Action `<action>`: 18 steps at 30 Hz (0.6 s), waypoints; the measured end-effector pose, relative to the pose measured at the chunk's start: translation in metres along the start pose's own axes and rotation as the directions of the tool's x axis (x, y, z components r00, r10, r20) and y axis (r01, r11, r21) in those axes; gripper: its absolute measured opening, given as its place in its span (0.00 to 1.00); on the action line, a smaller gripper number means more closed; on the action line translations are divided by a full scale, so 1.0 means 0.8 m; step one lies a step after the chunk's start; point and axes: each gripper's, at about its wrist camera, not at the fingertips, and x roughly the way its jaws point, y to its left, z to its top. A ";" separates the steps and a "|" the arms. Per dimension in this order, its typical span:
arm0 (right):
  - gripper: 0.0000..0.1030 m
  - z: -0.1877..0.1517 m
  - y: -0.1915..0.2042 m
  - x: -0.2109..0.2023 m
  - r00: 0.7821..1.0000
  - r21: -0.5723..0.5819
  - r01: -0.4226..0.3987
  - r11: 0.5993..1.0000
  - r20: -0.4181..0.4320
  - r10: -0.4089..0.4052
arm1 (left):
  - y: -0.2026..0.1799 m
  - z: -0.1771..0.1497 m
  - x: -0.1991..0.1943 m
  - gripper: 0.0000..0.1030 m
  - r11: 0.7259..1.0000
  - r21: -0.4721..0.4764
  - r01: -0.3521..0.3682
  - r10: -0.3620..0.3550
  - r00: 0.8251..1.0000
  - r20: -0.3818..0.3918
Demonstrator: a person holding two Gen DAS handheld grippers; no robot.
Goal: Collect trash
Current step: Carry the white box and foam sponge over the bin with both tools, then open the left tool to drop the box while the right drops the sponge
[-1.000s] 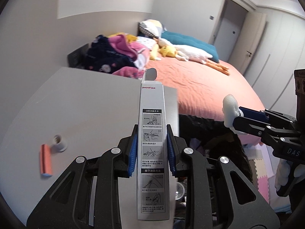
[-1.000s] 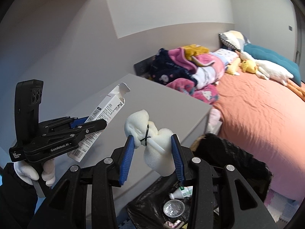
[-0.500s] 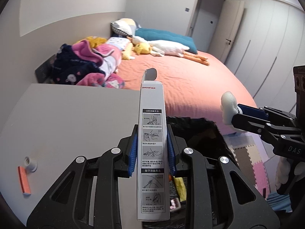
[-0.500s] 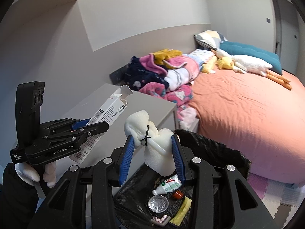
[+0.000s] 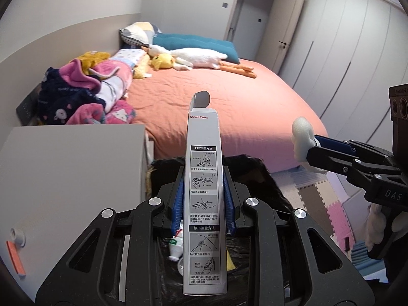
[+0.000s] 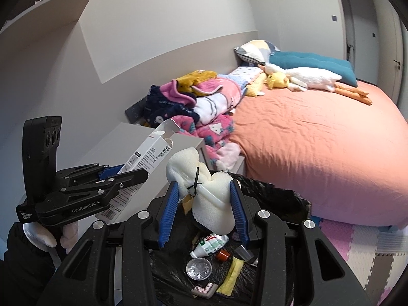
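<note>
My left gripper is shut on a long white carton with printed instructions and an open top flap, held over the black trash bag. It also shows in the right wrist view. My right gripper is shut on a white foam lump tied with a black band, above the bag. The bag holds a small bottle, a round lid and yellow scraps. An orange strip and a small white cap lie on the grey table.
A bed with an orange sheet stands behind the bag, with piled blankets, pillows and a plush goose. Foam floor mats lie to the right. Wardrobe doors line the right wall.
Both grippers have swung right, away from the table and over the open trash bag. The bag's contents have come into fuller view. Both grips are unchanged.
</note>
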 end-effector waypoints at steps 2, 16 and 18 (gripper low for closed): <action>0.42 -0.002 -0.007 -0.003 1.000 0.010 0.006 1.000 0.001 -0.006 | -0.006 0.001 0.004 0.26 1.000 0.007 0.012 -0.012 1.000 -0.007; 0.91 0.004 -0.048 -0.047 0.985 0.123 0.007 0.992 0.171 -0.028 | -0.022 0.009 0.005 0.94 1.000 -0.008 -0.004 0.004 1.000 0.013; 0.91 0.005 -0.051 -0.048 0.983 0.134 0.000 0.991 0.180 -0.024 | -0.021 0.008 0.004 0.94 1.000 -0.010 -0.011 0.011 1.000 0.011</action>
